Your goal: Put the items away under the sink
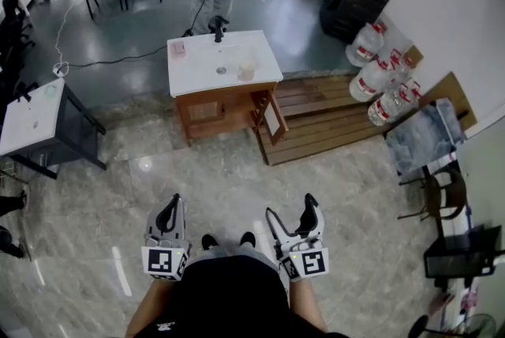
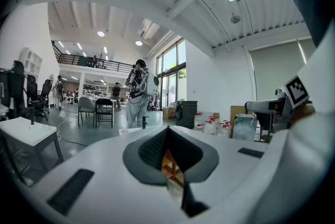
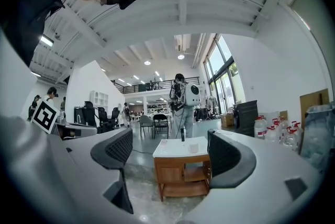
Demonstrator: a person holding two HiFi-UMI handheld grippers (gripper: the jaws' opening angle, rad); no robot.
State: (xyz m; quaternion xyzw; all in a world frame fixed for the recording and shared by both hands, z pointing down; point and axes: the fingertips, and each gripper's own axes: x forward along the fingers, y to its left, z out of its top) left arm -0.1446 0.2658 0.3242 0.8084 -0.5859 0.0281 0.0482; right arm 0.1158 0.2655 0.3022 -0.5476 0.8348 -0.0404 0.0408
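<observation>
We hold our left gripper point(image 2: 168, 133) with its jaws closed together. The dark pads meet at the tips and leave only a thin slit lower down, with nothing gripped in it. Through that slit we see a sliver of brown wood, well beyond the tips.

Our right gripper point(image 3: 170, 145) has its jaws wide apart and empty. Framed in the gap between them, straight ahead and well apart from the tips, stands the sink cabinet point(image 3: 182, 176), a wooden unit with a white top.

On that top we see a black faucet point(image 3: 182, 135) at the far edge. A pale cup point(image 3: 193, 148) sits toward the right jaw's side and a small pink item point(image 1: 178, 48) toward the left jaw's side. Neither gripper touches any of these.

The cabinet door point(image 1: 271, 117) hangs open on the side toward the right jaw, and wooden shelves show inside. Beyond the cabinet, farther along the line of the jaws, stands a person point(image 3: 183, 105) with a white backpack.

Out past the right jaw lie a wooden pallet point(image 1: 331, 119) and a cluster of water jugs point(image 1: 379, 72) near the wall. Off to the left of the left jaws stands a white table point(image 2: 29, 131).
</observation>
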